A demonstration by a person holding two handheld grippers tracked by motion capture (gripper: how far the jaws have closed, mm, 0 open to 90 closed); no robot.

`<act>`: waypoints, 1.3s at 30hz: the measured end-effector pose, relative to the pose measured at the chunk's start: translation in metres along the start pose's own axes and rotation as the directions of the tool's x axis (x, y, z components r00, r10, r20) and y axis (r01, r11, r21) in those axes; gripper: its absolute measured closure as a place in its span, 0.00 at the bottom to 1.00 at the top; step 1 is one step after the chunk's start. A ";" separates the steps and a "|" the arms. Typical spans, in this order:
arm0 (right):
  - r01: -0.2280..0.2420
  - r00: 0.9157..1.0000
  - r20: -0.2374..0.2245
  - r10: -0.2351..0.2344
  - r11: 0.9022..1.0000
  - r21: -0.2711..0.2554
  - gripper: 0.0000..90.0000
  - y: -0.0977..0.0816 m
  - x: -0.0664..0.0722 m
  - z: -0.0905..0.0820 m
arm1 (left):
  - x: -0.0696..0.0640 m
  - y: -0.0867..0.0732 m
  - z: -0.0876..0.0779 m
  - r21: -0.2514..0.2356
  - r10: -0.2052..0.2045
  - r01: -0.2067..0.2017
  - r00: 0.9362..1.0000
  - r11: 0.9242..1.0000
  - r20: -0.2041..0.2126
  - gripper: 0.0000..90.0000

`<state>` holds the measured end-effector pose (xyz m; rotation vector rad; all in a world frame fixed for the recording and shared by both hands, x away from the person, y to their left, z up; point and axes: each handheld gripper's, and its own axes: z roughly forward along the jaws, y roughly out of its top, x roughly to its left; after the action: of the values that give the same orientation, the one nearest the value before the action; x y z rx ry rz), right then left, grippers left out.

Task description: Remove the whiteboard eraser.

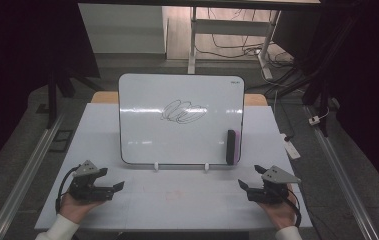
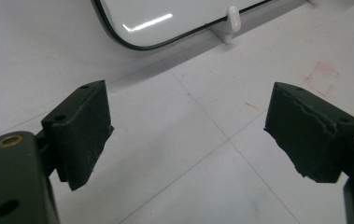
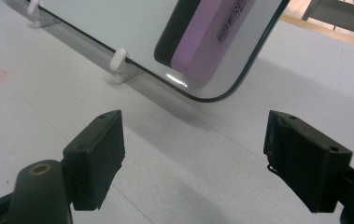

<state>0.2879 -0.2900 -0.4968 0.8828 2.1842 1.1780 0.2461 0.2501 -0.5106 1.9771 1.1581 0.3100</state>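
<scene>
A whiteboard [image 1: 147, 135] stands upright on two white clip feet [image 1: 156, 166] at the middle of the white table [image 1: 192, 210]. A black scribble [image 1: 183, 112] is drawn on it. A purple and black eraser [image 1: 233, 147] clings to its lower right corner. My left gripper [image 1: 113, 178] rests at the front left, open and holding nothing, with the board's lower corner [image 2: 165, 18] ahead of it [image 2: 188, 126]. My right gripper [image 1: 250, 177] rests at the front right, open as well. From the right gripper [image 3: 193, 154] the eraser [image 3: 202, 37] sits just beyond, above a clip foot [image 3: 118, 63].
Faint red marks [image 2: 322, 77] stain the table in front of the board. Metal rails run along the floor on both sides. A desk frame with cables [image 1: 237, 50] stands behind, and a white power strip [image 1: 292, 147] lies right of the table.
</scene>
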 end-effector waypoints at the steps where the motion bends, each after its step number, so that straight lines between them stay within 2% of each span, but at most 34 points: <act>1: 0.000 1.000 -0.002 0.000 1.000 -0.004 0.22 0.000 0.000 0.000 | 0.000 0.000 0.000 0.000 0.000 0.000 1.000 1.000 0.000 0.17; 8: 0.006 1.000 0.000 -0.006 1.000 -0.011 0.23 0.000 0.001 0.000 | 0.000 0.000 0.001 -0.001 -0.004 0.004 1.000 1.000 0.004 0.17; 12: 0.013 1.000 -0.006 -0.013 1.000 0.003 0.23 -0.001 0.003 0.002 | 0.000 0.000 0.000 -0.003 -0.004 0.004 1.000 1.000 0.007 0.17; 27: 0.001 1.000 -0.001 -0.001 1.000 0.000 0.25 0.004 0.007 -0.001 | -0.002 0.001 0.000 -0.007 -0.005 0.005 1.000 1.000 0.026 0.17; 32: -0.006 1.000 0.005 0.006 1.000 -0.008 0.26 0.013 0.011 -0.001 | -0.002 0.001 0.001 -0.006 -0.009 0.009 1.000 1.000 0.030 0.17; 35: 0.008 1.000 0.028 -0.007 1.000 -0.014 0.27 0.022 0.016 -0.001 | -0.003 0.001 0.000 -0.007 -0.010 0.010 0.999 1.000 0.033 0.17; 39: 0.003 0.998 0.058 -0.002 1.000 -0.022 0.28 0.035 0.019 0.000 | -0.003 0.002 0.000 -0.010 -0.014 0.014 0.999 1.000 0.038 0.17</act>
<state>0.2861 -0.2616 -0.4685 0.8942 2.1213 1.1587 0.2457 0.2475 -0.5090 1.9568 1.1438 0.2693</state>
